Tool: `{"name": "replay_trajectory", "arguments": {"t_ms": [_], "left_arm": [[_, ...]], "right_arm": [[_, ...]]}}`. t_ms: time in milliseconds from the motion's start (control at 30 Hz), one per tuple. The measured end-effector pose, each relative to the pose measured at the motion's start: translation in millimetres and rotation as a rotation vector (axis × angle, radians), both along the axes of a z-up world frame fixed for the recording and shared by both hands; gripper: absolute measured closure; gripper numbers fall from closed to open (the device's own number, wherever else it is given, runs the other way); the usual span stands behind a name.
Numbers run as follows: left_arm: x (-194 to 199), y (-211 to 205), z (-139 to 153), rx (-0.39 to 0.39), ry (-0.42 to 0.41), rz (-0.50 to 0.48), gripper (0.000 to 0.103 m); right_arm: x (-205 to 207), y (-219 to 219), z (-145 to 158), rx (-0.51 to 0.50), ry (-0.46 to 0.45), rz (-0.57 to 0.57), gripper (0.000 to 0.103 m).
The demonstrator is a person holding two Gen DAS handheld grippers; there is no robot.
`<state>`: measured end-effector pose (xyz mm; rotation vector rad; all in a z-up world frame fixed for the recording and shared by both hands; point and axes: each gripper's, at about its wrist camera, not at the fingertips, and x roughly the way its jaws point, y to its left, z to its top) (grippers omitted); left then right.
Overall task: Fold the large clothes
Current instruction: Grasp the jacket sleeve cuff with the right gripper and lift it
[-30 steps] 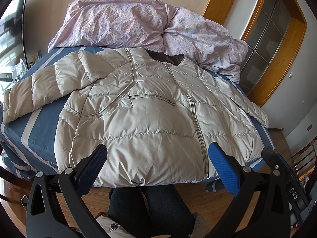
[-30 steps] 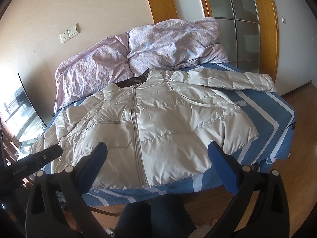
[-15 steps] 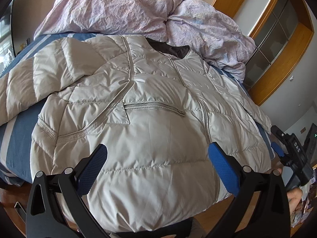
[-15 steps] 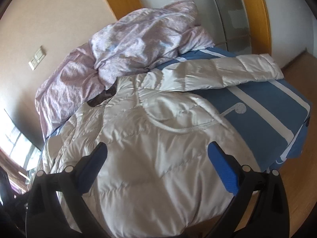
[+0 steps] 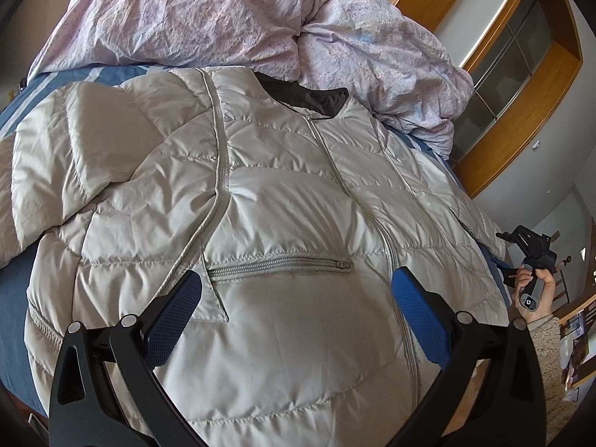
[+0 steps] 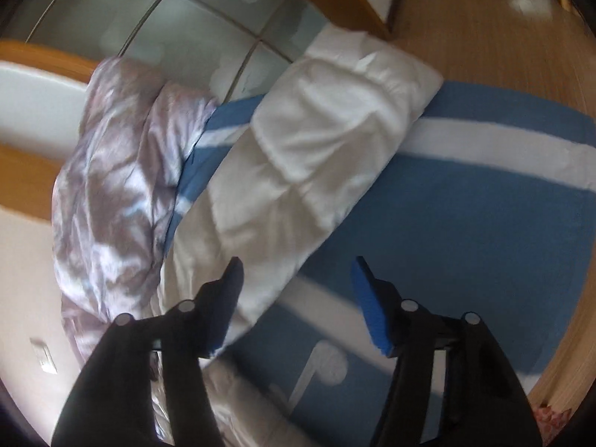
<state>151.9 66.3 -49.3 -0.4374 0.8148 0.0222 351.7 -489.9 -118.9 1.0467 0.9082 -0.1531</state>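
A beige quilted puffer jacket (image 5: 283,201) lies front up and zipped on the bed, its dark collar lining toward the duvet. My left gripper (image 5: 294,298) hovers open over its chest, near the zipped pocket, with nothing between the pads. In the left wrist view a hand at the far right holds my right gripper (image 5: 503,249) beside the jacket's edge. In the right wrist view, which is blurred and rolled, my right gripper (image 6: 298,279) is over the outstretched sleeve (image 6: 335,130). Its jaws are closing; the sleeve's edge lies by the left finger, and neither pad presses on it.
A crumpled lilac duvet (image 5: 223,18) is heaped at the head of the bed. The blue sheet (image 6: 465,223) has white stripes. A wood-framed glass door (image 5: 521,56) stands at the right, and wooden floor (image 6: 484,18) runs past the bed's side.
The left gripper has come closer over the jacket's chest. The right gripper has swung to the sleeve on the bed's side, rolled over, and its jaws have narrowed.
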Motion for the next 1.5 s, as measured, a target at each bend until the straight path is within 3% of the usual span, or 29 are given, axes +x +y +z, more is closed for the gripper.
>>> {"name": "replay_trajectory", "arguments": {"t_ms": [133, 367, 533, 767, 933, 1033, 1333, 1500], "left_arm": [[9, 2, -2, 0.027, -0.021, 0.011, 0.001], [6, 8, 1, 0.017, -0.115, 0.027, 0.001], [1, 21, 4, -0.029, -0.14, 0.044, 0.001], [-8, 27, 8, 0.029, -0.199, 0.08, 0.001], [-11, 46, 8, -0.069, -0.185, 0.111, 0.001], [-13, 60, 2, -0.141, -0.174, 0.138, 0.001], [-37, 92, 0, -0.201, -0.218, 0.249, 0.001], [-50, 99, 7, -0.16, -0.26, 0.279, 0.001]], "right_arm": [[9, -26, -16, 0.059, 0.018, -0.079, 0.058], [18, -41, -25, 0.097, 0.001, -0.144, 0.062], [29, -36, -14, -0.084, 0.05, -0.145, 0.086], [36, -4, 42, -0.412, -0.003, -0.09, 0.095], [39, 53, 102, -0.659, -0.142, 0.017, 0.096], [36, 95, 130, -0.714, -0.255, 0.112, 0.096], [11, 224, 175, -0.669, -0.523, 0.469, 0.096], [-2, 272, 179, -0.608, -0.575, 0.605, 0.096]]}}
